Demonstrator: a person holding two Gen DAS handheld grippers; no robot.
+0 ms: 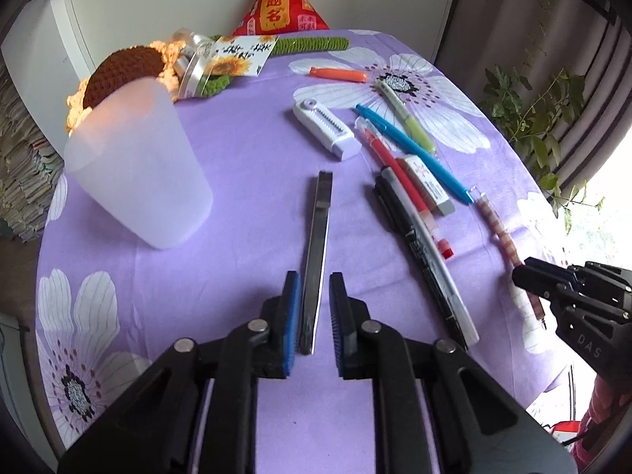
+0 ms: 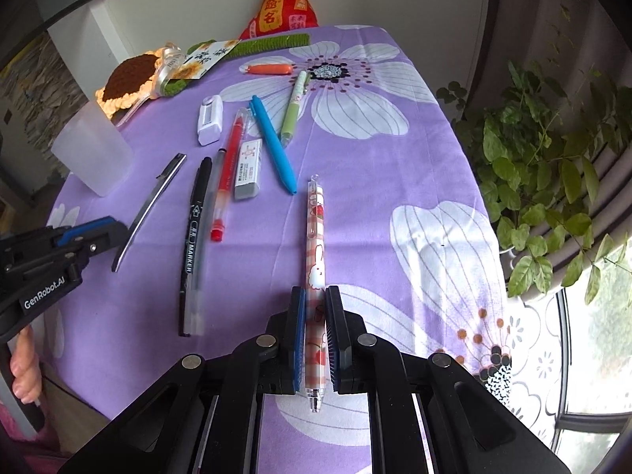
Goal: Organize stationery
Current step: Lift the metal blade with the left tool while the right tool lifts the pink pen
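My left gripper [image 1: 315, 280] is open, its jaws straddling a metal utility knife [image 1: 316, 252] that lies on the purple cloth; a gap shows on each side. My right gripper [image 2: 315, 296] is shut on a pink patterned pen [image 2: 315, 237], also seen in the left wrist view [image 1: 503, 233]. A frosted plastic cup [image 1: 138, 166] stands at the left. Between the grippers lie a black marker [image 1: 418, 252], a red gel pen [image 1: 399, 177], an eraser [image 1: 428, 185], a blue pen [image 1: 410, 150], a green pen [image 1: 407, 114], a white correction tape [image 1: 328, 128] and an orange pen [image 1: 337, 74].
A crochet sunflower [image 1: 122, 71] with a card and green stem [image 1: 312, 44] lies behind the cup. A red pyramid cushion [image 1: 280, 4] stands in the far corner. A leafy plant [image 2: 553, 158] hangs past the table's right edge.
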